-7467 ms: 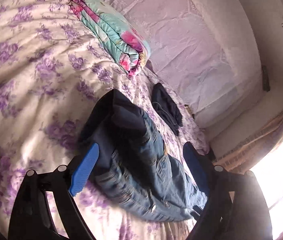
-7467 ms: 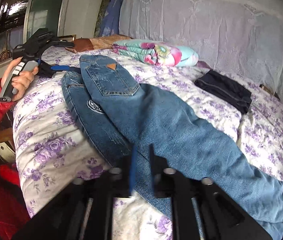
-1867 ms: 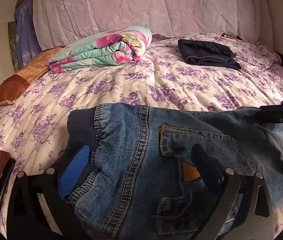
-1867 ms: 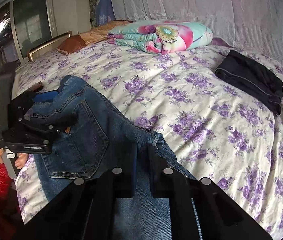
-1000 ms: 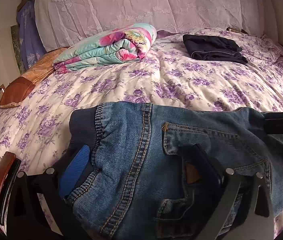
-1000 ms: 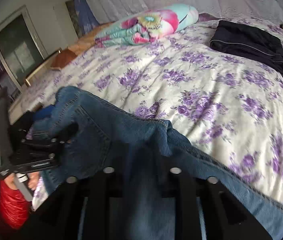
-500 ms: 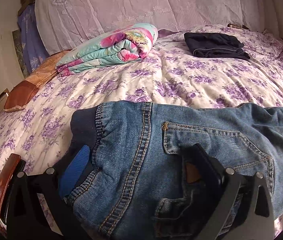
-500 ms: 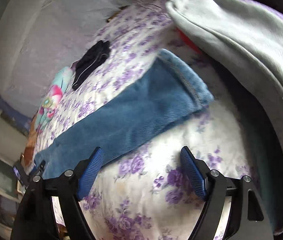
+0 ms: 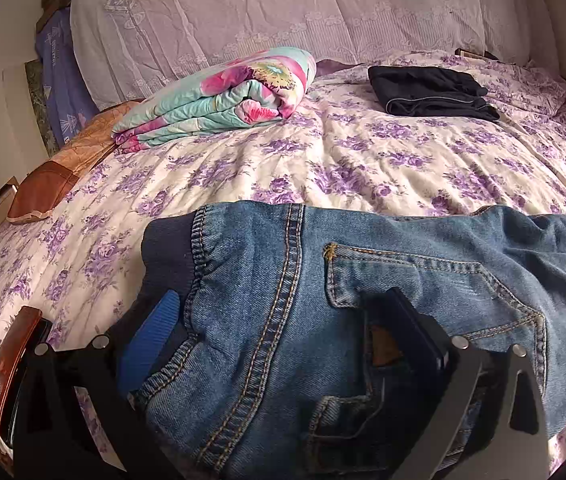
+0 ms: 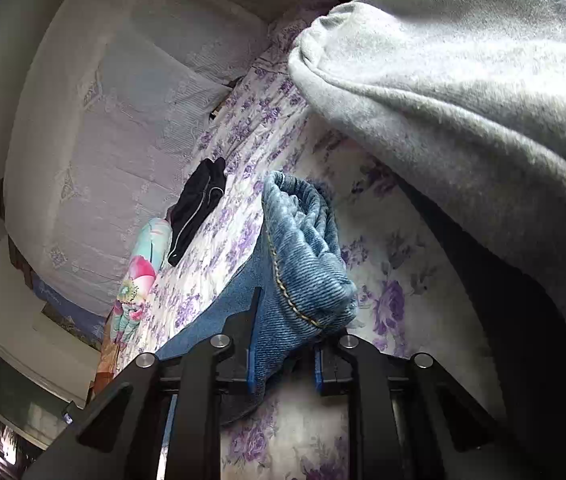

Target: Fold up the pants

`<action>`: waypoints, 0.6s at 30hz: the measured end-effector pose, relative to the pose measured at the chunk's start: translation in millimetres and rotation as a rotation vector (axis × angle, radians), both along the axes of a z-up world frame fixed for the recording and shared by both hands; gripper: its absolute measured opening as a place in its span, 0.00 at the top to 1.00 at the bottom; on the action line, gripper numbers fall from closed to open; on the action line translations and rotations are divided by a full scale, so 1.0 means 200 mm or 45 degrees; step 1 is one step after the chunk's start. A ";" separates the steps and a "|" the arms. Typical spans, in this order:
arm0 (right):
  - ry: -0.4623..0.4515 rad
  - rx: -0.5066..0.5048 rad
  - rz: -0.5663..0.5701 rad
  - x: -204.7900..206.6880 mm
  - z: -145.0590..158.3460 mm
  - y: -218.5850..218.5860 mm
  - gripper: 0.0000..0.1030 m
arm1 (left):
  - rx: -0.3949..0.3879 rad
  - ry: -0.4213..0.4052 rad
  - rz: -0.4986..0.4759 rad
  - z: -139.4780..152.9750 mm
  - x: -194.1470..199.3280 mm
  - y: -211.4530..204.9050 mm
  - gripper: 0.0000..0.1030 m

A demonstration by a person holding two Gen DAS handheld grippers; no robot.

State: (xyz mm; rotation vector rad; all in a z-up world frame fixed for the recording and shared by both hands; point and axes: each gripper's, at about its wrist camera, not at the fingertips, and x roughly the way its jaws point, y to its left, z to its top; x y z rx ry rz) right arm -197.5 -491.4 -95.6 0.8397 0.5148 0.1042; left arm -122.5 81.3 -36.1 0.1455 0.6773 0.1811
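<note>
Blue jeans (image 9: 323, 300) lie on the bed with the waistband and back pocket at the near edge. My left gripper (image 9: 283, 332) is open, its blue fingers (image 9: 151, 332) wide apart on either side of the waist part of the jeans. In the right wrist view my right gripper (image 10: 283, 344) is shut on the leg cuff (image 10: 303, 256) of the jeans, the hem bunched between the pads.
The bed has a purple-flowered cover (image 9: 323, 160). A rolled floral quilt (image 9: 219, 96) and folded dark clothes (image 9: 427, 88) lie at the back. A brown cushion (image 9: 59, 172) is at the left. A grey garment (image 10: 463, 80) hangs close at the right gripper's upper right.
My right gripper, open over the leg end half a second ago, has closed on the cuff. My left gripper has stayed open at the waist.
</note>
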 end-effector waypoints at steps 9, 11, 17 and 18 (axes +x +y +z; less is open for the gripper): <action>-0.332 -0.905 0.176 -0.06 0.59 0.77 0.84 | -0.214 -0.120 0.027 0.06 -0.08 0.12 0.04; -0.381 -1.125 0.297 -0.06 0.62 1.04 0.84 | -0.294 -0.150 0.022 0.07 -0.10 0.16 0.04; -0.182 -1.743 0.842 0.08 0.14 1.86 0.75 | -0.500 -0.204 0.003 0.08 -0.14 0.27 0.04; -0.189 -1.860 0.819 0.07 0.05 1.91 0.75 | -0.526 -0.211 0.001 0.07 -0.14 0.28 0.04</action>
